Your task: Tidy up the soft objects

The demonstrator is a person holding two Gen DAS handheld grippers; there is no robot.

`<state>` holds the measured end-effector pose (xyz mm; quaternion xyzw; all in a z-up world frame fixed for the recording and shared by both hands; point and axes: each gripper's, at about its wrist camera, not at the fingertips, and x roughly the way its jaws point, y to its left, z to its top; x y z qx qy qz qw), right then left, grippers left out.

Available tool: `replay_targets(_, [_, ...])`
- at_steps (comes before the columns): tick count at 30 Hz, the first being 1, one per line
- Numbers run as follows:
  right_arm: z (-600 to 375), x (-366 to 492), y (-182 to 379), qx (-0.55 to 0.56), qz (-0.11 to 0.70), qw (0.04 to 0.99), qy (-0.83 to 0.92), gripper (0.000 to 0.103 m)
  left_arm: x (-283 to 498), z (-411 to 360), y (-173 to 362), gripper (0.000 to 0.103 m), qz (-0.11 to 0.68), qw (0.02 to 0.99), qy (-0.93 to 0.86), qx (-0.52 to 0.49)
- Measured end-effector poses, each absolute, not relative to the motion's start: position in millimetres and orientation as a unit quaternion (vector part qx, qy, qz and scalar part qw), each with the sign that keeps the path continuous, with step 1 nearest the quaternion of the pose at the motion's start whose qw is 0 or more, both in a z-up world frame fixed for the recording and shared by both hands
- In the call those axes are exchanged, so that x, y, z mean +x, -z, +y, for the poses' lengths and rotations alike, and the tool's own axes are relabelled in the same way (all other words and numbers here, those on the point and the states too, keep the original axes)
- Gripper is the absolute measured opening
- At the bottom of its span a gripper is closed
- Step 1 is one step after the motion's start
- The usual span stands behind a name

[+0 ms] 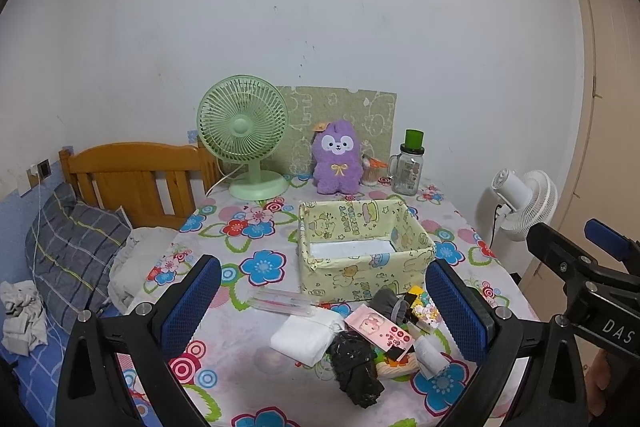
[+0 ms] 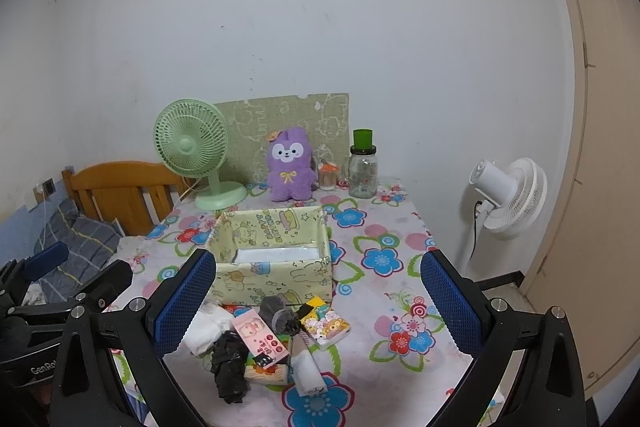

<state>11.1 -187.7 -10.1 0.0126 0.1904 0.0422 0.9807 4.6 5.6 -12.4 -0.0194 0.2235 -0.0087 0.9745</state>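
A: Soft objects, a small heap, sit on the flowered tablecloth (image 2: pixel 380 219) just in front of the yellow printed box (image 2: pixel 272 251), at its 6 o'clock side. Tools first?

B: Right gripper (image 2: pixel 318 303) spread wide, nothing between the blue pads (image 2: pixel 186 299); it hovers above the heap. Left gripper (image 1: pixel 324 311) likewise spread and empty, heap framed between its fingers.

A: Outward from the tool?

B: In the right view: black crumpled bag (image 2: pixel 229 363) nearest, at 7 o'clock of the heap. Folded white cloth (image 2: pixel 206 327) at 9 o'clock. Pink card packet (image 2: pixel 262 341) across the middle, resting on other items. Rolled white cloth (image 2: pixel 308 371) at 5 o'clock. Grey fabric bundle (image 2: pixel 276 313) at 12, touching the box front. Cartoon tissue pack (image 2: pixel 326 327) at 2 o'clock.

A: Handling?

B: All look light and squashy. The bag is likely thin film, slippery, and would collapse under the pads; pinch a thick bunch mid-body. Cloths will droop, so grip across the fold or roll, not an edge. The packet is the stiffest; take its long edges. Box looks empty, white floor showing.

A: Beyond?

B: Purple plush (image 2: pixel 289 165), green fan (image 2: pixel 192 151), glass jar (image 2: pixel 363 169) along the far edge at 12 o'clock.
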Motion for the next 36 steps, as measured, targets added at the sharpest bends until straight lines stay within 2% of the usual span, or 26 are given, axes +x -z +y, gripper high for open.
replay_targets(36, [-180, 38, 25, 0.014, 0.21, 0.976, -0.051, 0.103, 30, 7, 30, 0.101, 0.255, 0.967, 0.019, -0.021])
